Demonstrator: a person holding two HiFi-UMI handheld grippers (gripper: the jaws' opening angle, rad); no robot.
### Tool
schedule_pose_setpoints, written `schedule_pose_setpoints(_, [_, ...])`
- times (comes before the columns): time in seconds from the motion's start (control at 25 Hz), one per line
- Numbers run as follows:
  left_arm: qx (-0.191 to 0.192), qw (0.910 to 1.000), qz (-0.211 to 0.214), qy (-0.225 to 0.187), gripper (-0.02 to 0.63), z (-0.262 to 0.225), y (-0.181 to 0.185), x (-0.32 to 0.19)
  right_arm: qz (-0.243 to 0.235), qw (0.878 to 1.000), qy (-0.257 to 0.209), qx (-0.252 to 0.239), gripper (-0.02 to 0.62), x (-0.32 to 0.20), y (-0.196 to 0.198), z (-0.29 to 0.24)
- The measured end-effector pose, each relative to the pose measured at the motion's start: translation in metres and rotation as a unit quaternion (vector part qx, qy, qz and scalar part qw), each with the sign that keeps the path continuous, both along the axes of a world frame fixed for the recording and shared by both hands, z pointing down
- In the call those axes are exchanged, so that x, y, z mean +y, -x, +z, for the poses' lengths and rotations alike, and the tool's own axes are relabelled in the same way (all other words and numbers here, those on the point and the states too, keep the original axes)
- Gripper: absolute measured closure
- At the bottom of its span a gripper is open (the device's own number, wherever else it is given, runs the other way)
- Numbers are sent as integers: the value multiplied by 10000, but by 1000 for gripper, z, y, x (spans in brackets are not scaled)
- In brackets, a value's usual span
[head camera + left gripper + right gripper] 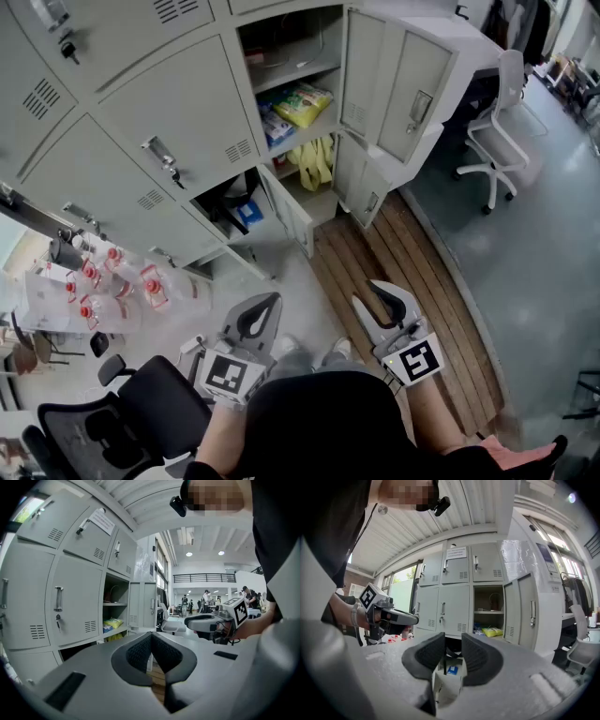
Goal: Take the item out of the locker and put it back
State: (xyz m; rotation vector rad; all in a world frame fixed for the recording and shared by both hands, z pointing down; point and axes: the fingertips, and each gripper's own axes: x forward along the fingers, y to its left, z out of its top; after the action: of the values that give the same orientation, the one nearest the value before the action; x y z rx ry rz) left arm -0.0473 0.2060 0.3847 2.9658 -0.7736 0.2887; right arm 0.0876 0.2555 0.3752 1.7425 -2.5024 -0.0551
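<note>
We hold the left tool (151, 641) clenched on nothing and the right tool (453, 651) slightly parted and empty, both well back from the open locker (291, 42), where the yellow packet (302, 103) lies inside.

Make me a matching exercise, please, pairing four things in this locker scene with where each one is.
Things:
1. yellow packet
2. blue item
3. white chair
4. red-capped bottles

Places:
A. on the grey floor, right of the lockers
B. on a shelf of the tall open locker
C. at the head view's far left
D. inside the low open locker

Pairs: 1-B; 2-D; 3-A; 4-C
</note>
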Motion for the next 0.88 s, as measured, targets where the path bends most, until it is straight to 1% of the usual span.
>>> schedule_pose_setpoints(0.08, [14,10000,58,-26,595,3,9,-5,20,9998,180,29,489,-4,9,1])
schedule_pose_setpoints(0.12, [23,10000,85,-39,595,4,13,-8,35,9998,197,44,489,-7,13,1])
schedule_pose_setpoints(0.24, [91,9999,146,-8,595,3,26,-16,83,9999,133,52,489,-17,25,-1])
schedule_pose_setpoints(0.36, [197,9996,123,185,595,3,41,-26,74,9999,114,93,489,-27,40,-3])
schedule_pose_setpoints(0.48, [274,9995,155,88,595,7,62,-39,108,9998,94,127,488,-39,56,-4])
schedule_pose_setpoints(0.6, [364,9987,178,318,595,5,81,-50,264,9995,109,156,488,-51,69,-2])
schedule_pose_setpoints(0.72, [311,9989,233,274,595,12,101,-60,422,9988,163,166,486,-60,76,3])
schedule_pose_setpoints(0.88, [255,9988,126,409,595,18,113,-72,553,9982,233,95,486,-72,75,8])
